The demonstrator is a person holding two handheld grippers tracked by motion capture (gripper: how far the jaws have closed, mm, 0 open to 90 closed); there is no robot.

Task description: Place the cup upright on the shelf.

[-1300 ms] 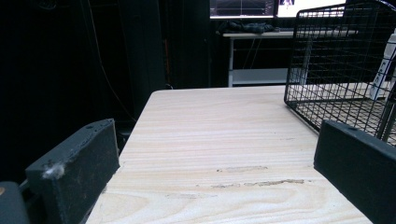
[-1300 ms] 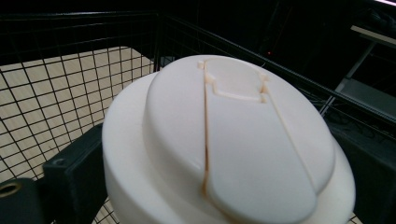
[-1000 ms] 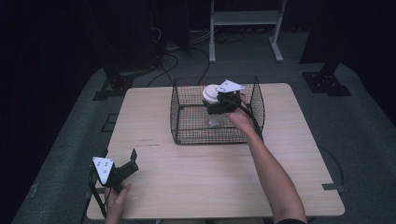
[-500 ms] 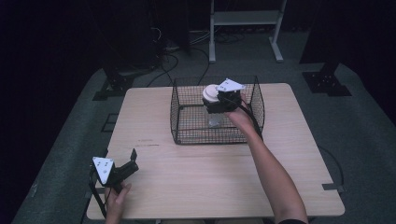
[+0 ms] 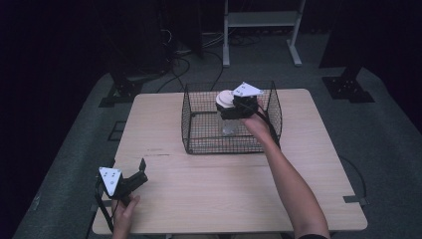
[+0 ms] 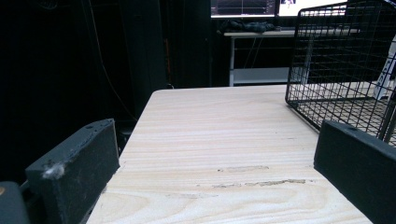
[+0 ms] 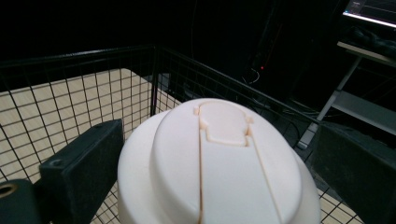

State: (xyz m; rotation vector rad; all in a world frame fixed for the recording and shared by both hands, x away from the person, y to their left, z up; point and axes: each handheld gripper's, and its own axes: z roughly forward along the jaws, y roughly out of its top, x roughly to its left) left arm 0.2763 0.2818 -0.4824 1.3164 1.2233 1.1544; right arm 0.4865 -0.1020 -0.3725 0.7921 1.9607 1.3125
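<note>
White-lidded jar (image 5: 226, 107), one wire basket (image 5: 199, 134), two grippers

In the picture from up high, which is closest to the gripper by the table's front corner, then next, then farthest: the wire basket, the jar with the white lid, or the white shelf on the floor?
Counting from the left gripper, in the high view:
1. Wire basket, mid-table, nearest.
2. Jar with the white lid, inside the basket toward its far side.
3. White shelf, on the floor beyond the table, farthest.
</note>
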